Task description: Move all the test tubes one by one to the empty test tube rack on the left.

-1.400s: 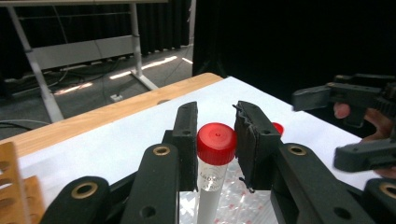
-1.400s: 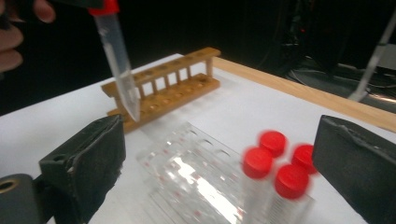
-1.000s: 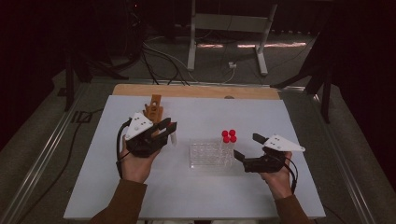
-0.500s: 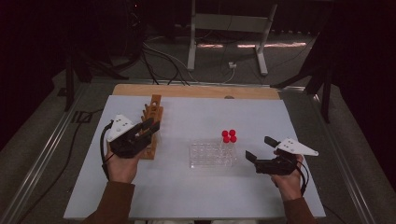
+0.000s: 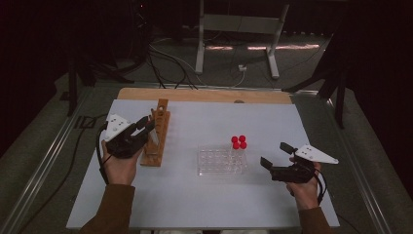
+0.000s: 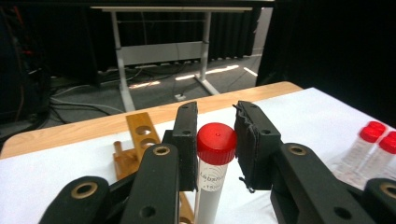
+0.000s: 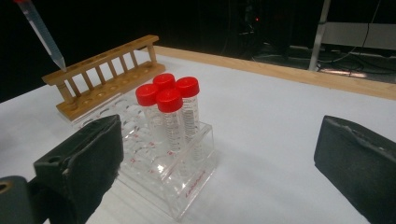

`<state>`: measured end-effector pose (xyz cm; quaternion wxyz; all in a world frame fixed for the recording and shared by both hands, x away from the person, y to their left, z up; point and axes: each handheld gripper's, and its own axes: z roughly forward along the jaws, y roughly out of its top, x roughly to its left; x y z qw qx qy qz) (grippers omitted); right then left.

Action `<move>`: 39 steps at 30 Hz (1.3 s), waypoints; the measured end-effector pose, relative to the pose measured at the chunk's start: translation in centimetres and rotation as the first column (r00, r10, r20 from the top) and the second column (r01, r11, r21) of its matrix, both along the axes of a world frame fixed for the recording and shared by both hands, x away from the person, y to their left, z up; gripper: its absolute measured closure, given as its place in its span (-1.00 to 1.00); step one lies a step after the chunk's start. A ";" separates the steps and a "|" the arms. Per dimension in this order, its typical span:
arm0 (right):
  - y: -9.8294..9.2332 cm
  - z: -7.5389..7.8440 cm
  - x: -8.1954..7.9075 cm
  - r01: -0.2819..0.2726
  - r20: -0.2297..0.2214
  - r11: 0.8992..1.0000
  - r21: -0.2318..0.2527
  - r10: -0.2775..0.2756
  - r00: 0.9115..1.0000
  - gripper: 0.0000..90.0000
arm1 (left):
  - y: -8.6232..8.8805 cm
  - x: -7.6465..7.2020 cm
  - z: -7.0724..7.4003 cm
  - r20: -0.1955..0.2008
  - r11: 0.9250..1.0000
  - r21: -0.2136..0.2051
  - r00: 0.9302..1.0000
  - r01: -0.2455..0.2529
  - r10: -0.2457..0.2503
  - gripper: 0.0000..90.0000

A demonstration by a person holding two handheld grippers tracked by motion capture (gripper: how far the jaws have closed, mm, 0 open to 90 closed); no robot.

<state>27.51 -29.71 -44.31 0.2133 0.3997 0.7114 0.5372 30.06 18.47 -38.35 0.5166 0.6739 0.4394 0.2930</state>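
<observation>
Left tool (image 6: 212, 154), low centre of the left gripper view, is clamped on a red-capped tube (image 6: 214, 165) just under the cap, tube upright. In the right gripper view its tip hangs above the wooden rack (image 7: 100, 74) at upper left. Judgement: keep the tube vertical, centre the tip over one hole, lower slowly, release once seated. Right tool (image 5: 278, 162) is idle, jaws wide apart, nothing between them. Mid-counter (image 5: 204, 204), the clear rack (image 5: 221, 162) holds four red-capped tubes (image 5: 238, 142) in one corner; other wells look empty.
</observation>
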 end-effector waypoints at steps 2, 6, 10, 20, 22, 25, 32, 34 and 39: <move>0.0 0.0 0.0 0.000 0.000 1.000 0.000 0.000 1.000 -0.98 | 0.1 0.2 -0.1 0.007 1.000 -0.005 1.000 -0.006 0.006 0.59; 0.0 -0.1 0.0 0.001 -0.001 1.000 0.001 -0.001 1.000 -0.98 | 0.3 0.5 -0.2 0.008 1.000 -0.012 1.000 -0.019 0.019 0.60; 0.0 0.0 0.0 0.003 0.002 1.000 0.001 -0.003 1.000 -0.98 | 0.5 0.8 -0.3 0.009 0.999 -0.015 0.999 -0.030 0.031 0.60; 0.0 -0.1 -0.1 0.001 0.003 1.000 0.001 -0.001 1.000 -0.97 | 0.4 1.4 -0.5 0.016 0.999 -0.019 0.999 -0.048 0.048 0.60; 0.0 -0.1 -0.1 0.002 0.002 1.000 0.001 -0.002 1.000 -0.97 | 0.4 1.4 -0.5 0.015 0.999 -0.013 0.999 -0.052 0.052 0.60; 0.0 -0.1 -0.1 0.001 0.003 1.000 0.000 -0.001 1.000 -0.97 | 0.3 1.6 -0.6 0.008 0.999 0.007 0.999 -0.051 0.051 0.60; 0.1 -0.1 -0.1 -0.001 0.001 1.000 -0.001 0.001 1.000 -0.97 | 0.1 1.9 -1.5 -0.020 0.998 0.039 0.998 -0.052 0.053 0.60; 0.1 -0.1 -0.1 -0.003 0.001 1.000 -0.001 0.003 1.000 -0.97 | 0.1 1.9 -2.0 -0.032 0.998 0.036 0.998 -0.053 0.054 0.59; 0.1 -0.1 -0.2 -0.005 0.002 1.000 0.000 0.005 1.000 -0.97 | 0.1 1.9 -3.4 -0.065 0.998 0.038 0.996 -0.052 0.055 0.59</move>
